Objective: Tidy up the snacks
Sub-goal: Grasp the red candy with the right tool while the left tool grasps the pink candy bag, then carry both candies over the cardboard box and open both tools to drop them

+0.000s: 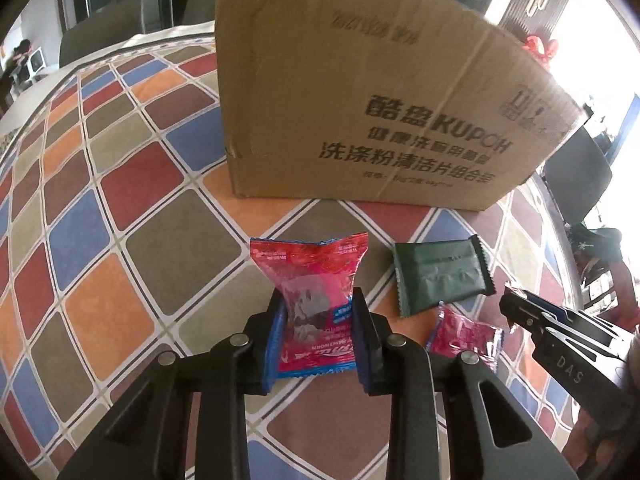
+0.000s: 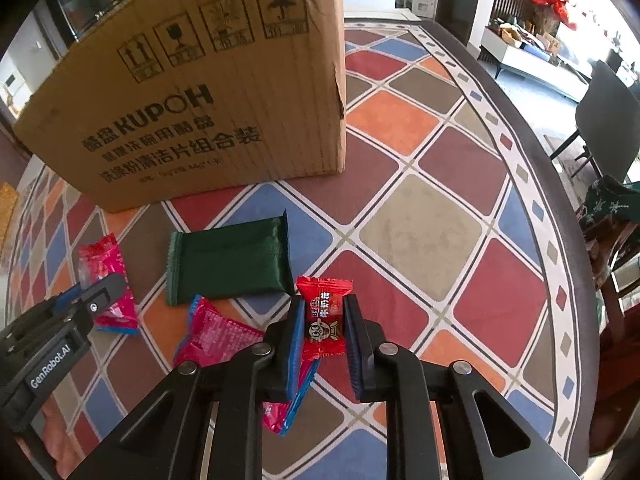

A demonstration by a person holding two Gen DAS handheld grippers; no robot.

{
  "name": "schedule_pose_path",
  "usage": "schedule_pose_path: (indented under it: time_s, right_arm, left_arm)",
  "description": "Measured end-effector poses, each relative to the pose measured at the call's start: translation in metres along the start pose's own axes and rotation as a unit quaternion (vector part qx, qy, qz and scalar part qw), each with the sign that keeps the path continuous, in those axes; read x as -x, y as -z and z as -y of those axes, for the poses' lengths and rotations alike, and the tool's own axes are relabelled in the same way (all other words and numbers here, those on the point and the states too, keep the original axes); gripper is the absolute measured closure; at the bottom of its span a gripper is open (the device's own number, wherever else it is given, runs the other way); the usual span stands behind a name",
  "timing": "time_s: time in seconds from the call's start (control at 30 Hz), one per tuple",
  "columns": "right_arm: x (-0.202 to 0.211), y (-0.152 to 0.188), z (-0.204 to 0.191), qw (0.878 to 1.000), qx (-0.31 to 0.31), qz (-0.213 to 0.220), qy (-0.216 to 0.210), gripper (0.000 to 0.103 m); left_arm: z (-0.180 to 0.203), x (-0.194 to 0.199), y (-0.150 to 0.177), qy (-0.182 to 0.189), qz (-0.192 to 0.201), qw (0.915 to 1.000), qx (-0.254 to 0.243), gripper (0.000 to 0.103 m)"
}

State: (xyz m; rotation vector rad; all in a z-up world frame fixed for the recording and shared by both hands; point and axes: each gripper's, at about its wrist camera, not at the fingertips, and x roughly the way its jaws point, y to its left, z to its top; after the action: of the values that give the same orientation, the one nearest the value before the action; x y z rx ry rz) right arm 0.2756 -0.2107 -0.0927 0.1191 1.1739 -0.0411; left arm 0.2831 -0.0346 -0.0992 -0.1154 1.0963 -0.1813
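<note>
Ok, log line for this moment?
left gripper: shut on pink snack pack | right gripper: shut on red candy | green packet: on table

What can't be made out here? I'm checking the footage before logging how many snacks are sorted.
- Cardboard box interior: both views, top cut off by the frame edge.
- Second pink snack packet: right wrist view, partly under the right gripper.
- Green packet label: too dark to read in either view.
</note>
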Motion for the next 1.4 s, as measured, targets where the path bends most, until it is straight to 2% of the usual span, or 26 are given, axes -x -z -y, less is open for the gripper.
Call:
schedule_pose_path:
  time_s: [0.37, 0.73, 1.4]
  right_arm:
    - [0.026, 0.001, -0.006, 0.999, 0.008, 0.028, -0.022, 0.083]
    - [0.066, -0.007, -0.015, 0.995, 0.027, 0.084, -0.039, 0.083]
    - [0.124, -0.044, -0.028, 0.982, 0.060, 0.165, -0.069, 0.083]
  left_arm:
    - [0.011, 0.031, 0.004, 0.015, 0.027, 0.9994, -0.017, 0.073]
    - [0.019, 0.067, -0.003, 0.025, 0.068, 0.9968, -0.035, 0.073]
    - [0.033, 0.133, -0.045, 0.027, 0.157, 0.9851, -0.065, 0.073]
